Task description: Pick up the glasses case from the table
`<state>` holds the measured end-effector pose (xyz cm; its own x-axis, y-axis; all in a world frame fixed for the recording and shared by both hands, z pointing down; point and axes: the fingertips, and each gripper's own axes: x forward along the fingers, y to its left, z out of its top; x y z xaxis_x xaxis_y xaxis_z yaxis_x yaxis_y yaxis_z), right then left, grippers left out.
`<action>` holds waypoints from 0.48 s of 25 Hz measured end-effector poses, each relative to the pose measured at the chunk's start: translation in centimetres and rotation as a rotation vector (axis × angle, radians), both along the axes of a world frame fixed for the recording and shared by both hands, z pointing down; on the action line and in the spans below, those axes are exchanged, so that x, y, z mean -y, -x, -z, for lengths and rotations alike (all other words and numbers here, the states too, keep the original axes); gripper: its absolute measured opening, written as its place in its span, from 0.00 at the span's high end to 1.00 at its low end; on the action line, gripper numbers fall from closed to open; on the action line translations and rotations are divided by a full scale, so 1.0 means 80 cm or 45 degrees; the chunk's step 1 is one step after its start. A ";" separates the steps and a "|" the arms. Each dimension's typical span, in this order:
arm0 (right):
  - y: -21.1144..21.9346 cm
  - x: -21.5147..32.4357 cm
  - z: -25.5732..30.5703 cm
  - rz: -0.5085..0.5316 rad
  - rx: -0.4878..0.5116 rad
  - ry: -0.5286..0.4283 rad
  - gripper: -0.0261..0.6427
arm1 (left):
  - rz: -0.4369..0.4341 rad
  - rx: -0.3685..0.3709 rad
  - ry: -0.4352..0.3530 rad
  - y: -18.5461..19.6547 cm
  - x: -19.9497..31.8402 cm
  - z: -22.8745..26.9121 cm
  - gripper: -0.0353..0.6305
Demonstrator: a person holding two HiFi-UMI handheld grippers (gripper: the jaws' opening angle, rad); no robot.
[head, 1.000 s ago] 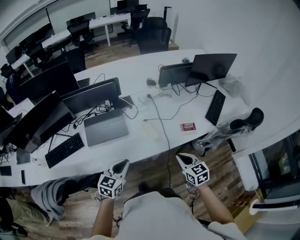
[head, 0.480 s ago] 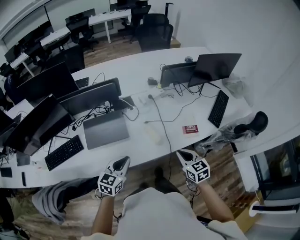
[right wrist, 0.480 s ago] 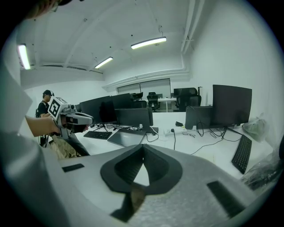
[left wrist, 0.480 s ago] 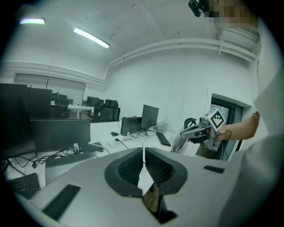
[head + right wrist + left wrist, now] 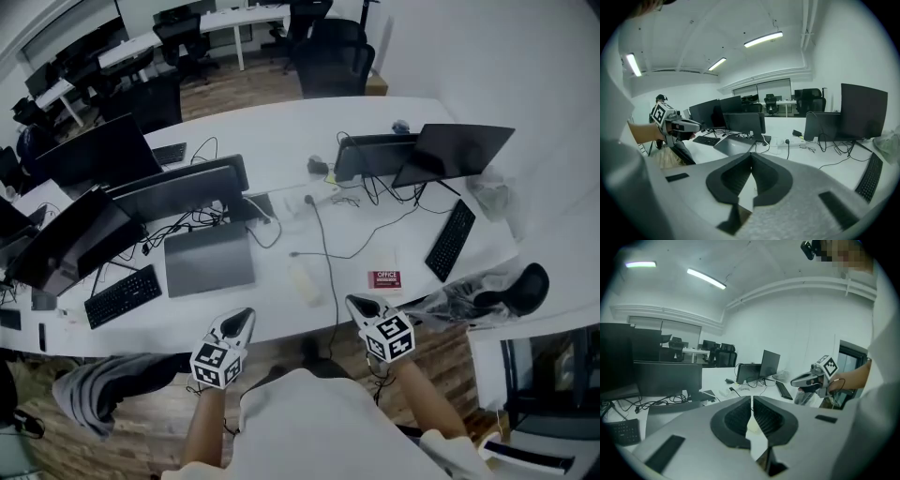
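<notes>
Nothing lifted yet: my left gripper (image 5: 240, 322) and right gripper (image 5: 360, 306) hover at the table's (image 5: 272, 122) near edge, both pairs of jaws pressed together on nothing; what I take for the pale glasses case (image 5: 306, 281) lies untouched between them, just inside the edge; a cable (image 5: 328, 262) runs just beside it, bare tabletop otherwise.

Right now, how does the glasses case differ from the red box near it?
The glasses case is pale, close to the table's white; the red box stands out. The glasses case is a rounded oblong lying slantwise; the red box is a flat rectangle. The glasses case lies left of the black cable, the red box right of it. Both lie near the table's front edge, untouched.
</notes>
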<state>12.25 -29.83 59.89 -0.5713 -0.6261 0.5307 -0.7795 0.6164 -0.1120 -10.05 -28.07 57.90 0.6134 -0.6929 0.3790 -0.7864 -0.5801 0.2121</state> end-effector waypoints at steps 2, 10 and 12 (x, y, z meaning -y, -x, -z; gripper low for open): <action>-0.004 0.018 -0.008 0.032 -0.002 0.020 0.96 | 0.026 0.001 0.016 -0.007 0.013 -0.006 0.93; -0.010 0.081 -0.044 0.139 0.041 0.099 0.96 | 0.117 0.040 0.075 -0.028 0.048 -0.036 0.93; -0.007 0.094 -0.056 0.182 0.046 0.120 0.96 | 0.149 0.046 0.086 -0.032 0.054 -0.043 0.93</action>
